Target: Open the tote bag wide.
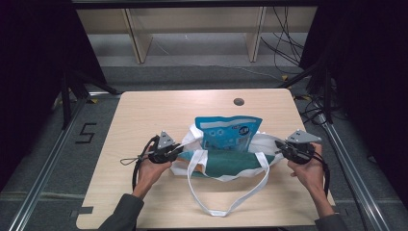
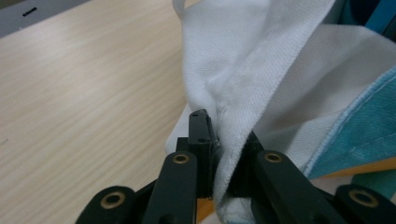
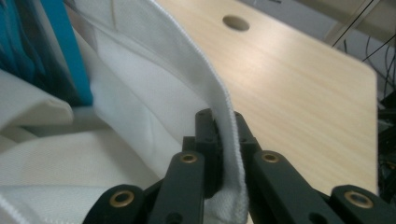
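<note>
A white cloth tote bag (image 1: 226, 166) with a teal lower panel lies on the wooden table (image 1: 144, 115), mouth spread toward the far side. A blue snack pouch (image 1: 227, 133) sticks out of its opening. My left gripper (image 1: 179, 150) is shut on the bag's left rim (image 2: 224, 140). At the opposite end, my right gripper (image 1: 279, 146) is shut on the right rim (image 3: 229, 140). In both gripper views the white fabric runs pinched between the black jaws. One long white strap (image 1: 211, 202) loops toward the near table edge.
A round hole (image 1: 238, 101) sits near the table's far edge. Beyond the table stand wooden shelf legs (image 1: 137, 38) and loose cables (image 1: 284, 38). Metal rails (image 1: 43, 163) run along both sides on the floor.
</note>
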Available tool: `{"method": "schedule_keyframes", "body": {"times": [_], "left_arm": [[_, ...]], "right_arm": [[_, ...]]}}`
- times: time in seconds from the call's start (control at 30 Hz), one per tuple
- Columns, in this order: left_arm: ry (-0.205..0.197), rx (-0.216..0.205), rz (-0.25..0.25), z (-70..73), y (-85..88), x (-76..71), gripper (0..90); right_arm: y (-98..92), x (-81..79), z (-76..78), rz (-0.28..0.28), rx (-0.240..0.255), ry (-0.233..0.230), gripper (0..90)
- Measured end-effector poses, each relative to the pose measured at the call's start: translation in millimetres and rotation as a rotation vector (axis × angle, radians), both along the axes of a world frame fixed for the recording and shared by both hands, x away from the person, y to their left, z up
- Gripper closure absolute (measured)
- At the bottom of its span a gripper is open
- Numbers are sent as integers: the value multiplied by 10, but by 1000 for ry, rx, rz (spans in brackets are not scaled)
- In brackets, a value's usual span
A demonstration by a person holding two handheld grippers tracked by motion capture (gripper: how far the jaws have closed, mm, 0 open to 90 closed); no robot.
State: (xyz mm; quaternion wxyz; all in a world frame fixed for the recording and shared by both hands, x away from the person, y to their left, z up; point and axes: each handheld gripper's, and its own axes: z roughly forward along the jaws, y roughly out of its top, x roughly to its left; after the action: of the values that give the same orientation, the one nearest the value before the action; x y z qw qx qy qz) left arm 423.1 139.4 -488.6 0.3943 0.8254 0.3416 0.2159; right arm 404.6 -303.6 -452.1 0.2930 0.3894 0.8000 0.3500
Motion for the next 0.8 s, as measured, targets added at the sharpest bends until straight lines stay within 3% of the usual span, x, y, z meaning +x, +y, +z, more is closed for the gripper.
{"method": "schedule_keyframes", "body": {"times": [0.1, 0.2, 0.27, 0.3, 0.33, 0.37, 0.47, 0.5, 0.53, 0.6, 0.7, 0.73, 0.77, 0.8], "left_arm": [[28, -4, 13, -142, -44, 19, 824], [31, 52, 1, -186, -63, 30, 828], [9, 83, -12, -195, -85, 26, 829], [11, 74, -2, -210, -103, 17, 829], [6, 98, -18, -213, -89, 30, 830], [18, 73, -6, -238, -97, 31, 830], [8, 80, -8, -234, -82, 35, 829], [25, 59, 2, -239, -86, 30, 826], [27, 53, 6, -233, -84, 30, 819], [25, 52, 20, -202, -67, 33, 759], [33, 51, 49, -118, 29, 24, 584], [35, 53, 51, -82, 52, 6, 539], [28, 46, 45, -50, 79, -5, 513], [23, 18, 51, -13, 100, -13, 483]], "right_arm": [[20, 43, -119, 18, -39, 30, 861], [43, 77, -235, 28, -74, 68, 861], [68, 100, -319, 21, -73, 112, 862], [76, 114, -357, 21, -73, 124, 863], [80, 123, -387, 23, -75, 128, 863], [85, 131, -409, 23, -75, 128, 864], [89, 139, -418, 27, -71, 123, 863], [87, 133, -416, 29, -68, 135, 863], [80, 133, -407, 34, -84, 115, 860], [85, 106, -379, 12, -72, 128, 813], [-1, 117, -266, -30, -42, 89, 590], [-22, 67, -176, -59, 2, 101, 592], [-63, 17, -66, -27, 37, 71, 591], [-79, -56, 49, -36, 103, 55, 583]]}}
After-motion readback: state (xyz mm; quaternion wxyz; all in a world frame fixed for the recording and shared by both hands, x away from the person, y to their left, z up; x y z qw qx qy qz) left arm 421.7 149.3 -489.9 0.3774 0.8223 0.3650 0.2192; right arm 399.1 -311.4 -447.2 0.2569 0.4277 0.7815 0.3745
